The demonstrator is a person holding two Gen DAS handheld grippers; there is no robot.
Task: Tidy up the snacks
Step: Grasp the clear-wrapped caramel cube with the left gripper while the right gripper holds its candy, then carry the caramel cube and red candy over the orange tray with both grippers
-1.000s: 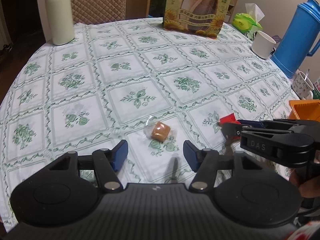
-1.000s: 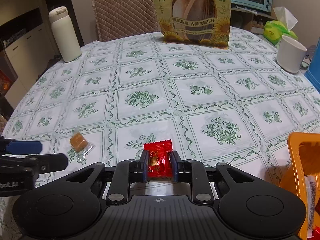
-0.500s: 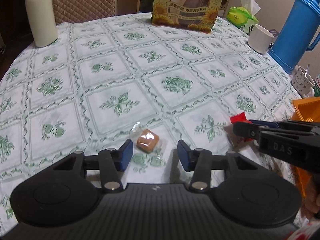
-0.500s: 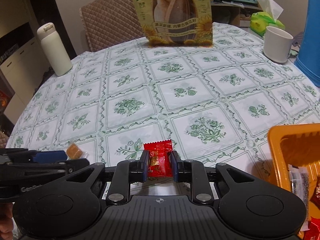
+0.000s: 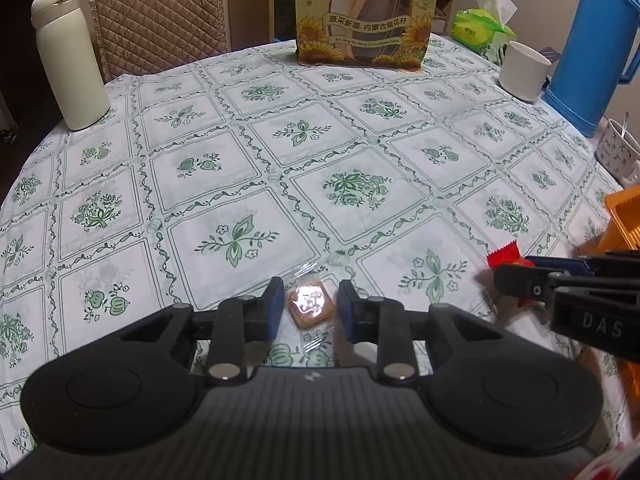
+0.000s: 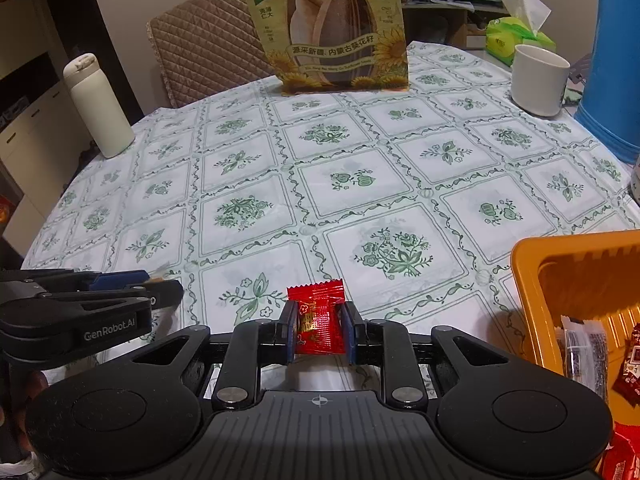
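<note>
Pick step on my left side: my left gripper [image 5: 307,306] has just been closing around the small brown candy in clear wrap [image 5: 310,305], which lies on the green-patterned tablecloth [image 5: 360,152]; narrow gaps remain, pads not yet pressing. My right gripper [image 6: 319,330] is clamped on the red foil-wrapped candy [image 6: 318,320], held beside the orange plastic tray [image 6: 532,280]. Next I'd guess: finish the squeeze, lift, carry both to the tray.
</note>
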